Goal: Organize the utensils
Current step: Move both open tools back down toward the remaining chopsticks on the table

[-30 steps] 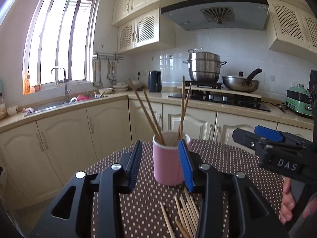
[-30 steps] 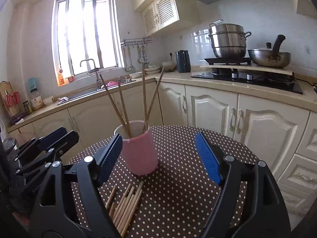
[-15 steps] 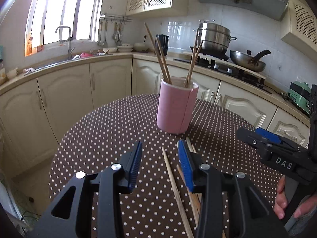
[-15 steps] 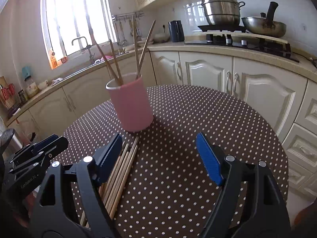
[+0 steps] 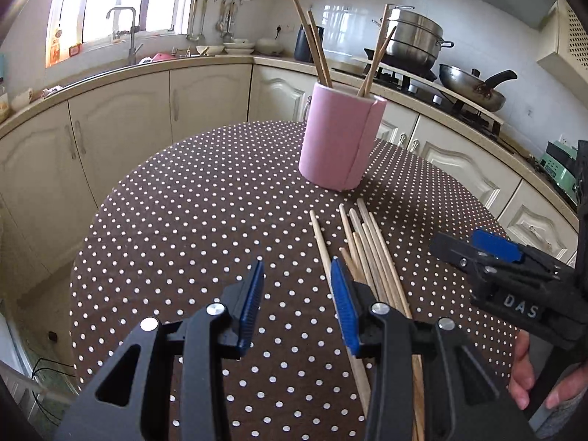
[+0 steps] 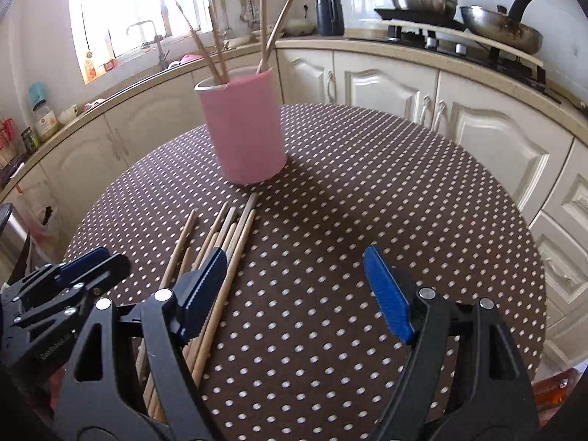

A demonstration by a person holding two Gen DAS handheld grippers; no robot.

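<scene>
A pink holder (image 5: 341,141) stands upright on the round dotted table (image 5: 183,220) with several wooden chopsticks in it. It also shows in the right wrist view (image 6: 244,128). Several loose chopsticks (image 5: 367,250) lie flat in a bundle in front of it, also in the right wrist view (image 6: 220,246). My left gripper (image 5: 297,301) is open and empty, above the table just left of the bundle. My right gripper (image 6: 296,286) is open wide and empty, just right of the bundle.
The table's edge (image 6: 525,220) curves round close by. Kitchen cabinets (image 5: 121,128) and a counter with a sink (image 5: 121,62) and stove pots (image 5: 415,40) stand behind. The right gripper also shows in the left wrist view (image 5: 496,257).
Both grippers have tilted down and come lower toward the loose chopsticks. The holder now sits farther up in both views. Both stay open and empty.
</scene>
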